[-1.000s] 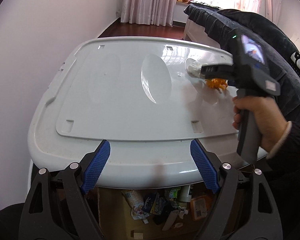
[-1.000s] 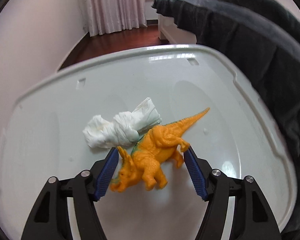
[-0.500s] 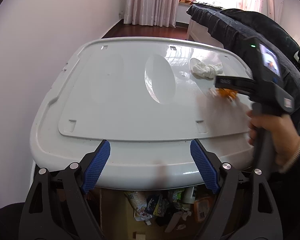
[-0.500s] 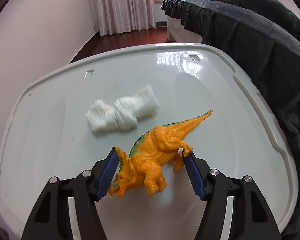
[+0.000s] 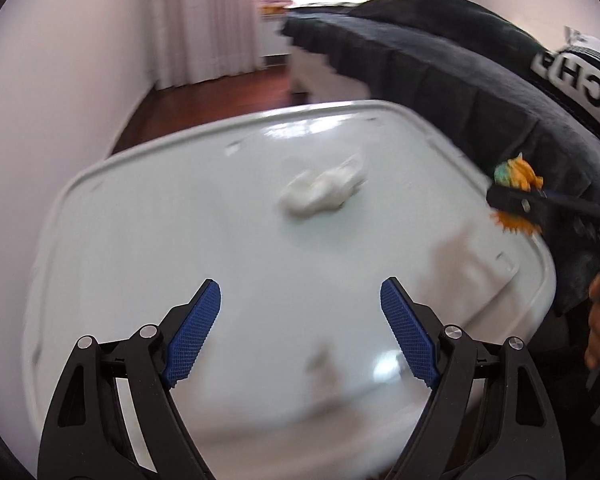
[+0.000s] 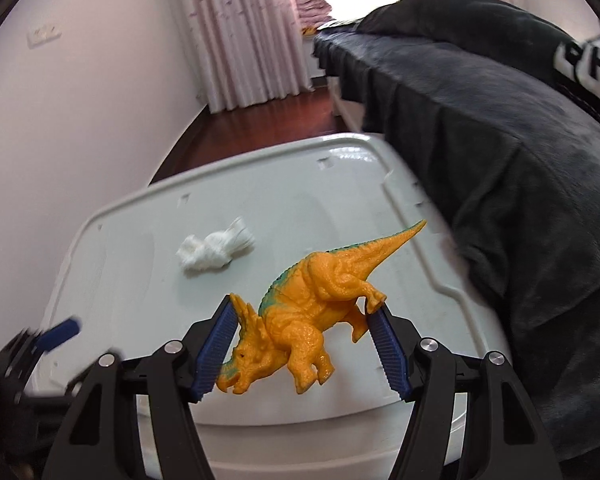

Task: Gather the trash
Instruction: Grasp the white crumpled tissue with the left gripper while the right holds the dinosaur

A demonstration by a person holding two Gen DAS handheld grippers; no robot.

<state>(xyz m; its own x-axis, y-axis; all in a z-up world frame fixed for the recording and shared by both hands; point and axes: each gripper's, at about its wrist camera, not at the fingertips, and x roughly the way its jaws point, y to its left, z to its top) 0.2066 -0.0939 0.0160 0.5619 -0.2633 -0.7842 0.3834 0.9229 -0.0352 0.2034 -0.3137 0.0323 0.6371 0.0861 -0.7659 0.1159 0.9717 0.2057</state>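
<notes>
Tissue (image 6: pixel 215 249), one white crumpled wad, lies on the white lid (image 6: pixel 140 280), toward its far half. It is touched by no fingers. It is seen well ahead of the left gripper (image 5: pixel 300 332), whose two blue pads (image 5: pixel 190 334) are spread wide apart with nothing between them, low over the near part of the lid. The left view is blurred.

One orange dinosaur (image 6: pixel 308 312) is held by the right gripper (image 6: pixel 302 344). Its head is pressed by one pad and a back leg by the other, and it is lifted above the lid, its tail pointing away to the right. The tissue lies apart from it, further off and to the left.

One dark blanket (image 6: pixel 500 160) is draped along the right side of the lid. Behind are seen a white wall (image 6: pixel 80 100), pink curtains (image 6: pixel 240 32) and a dark wood floor (image 6: pixel 268 128). Nothing is seen between the left gripper and the tissue.
</notes>
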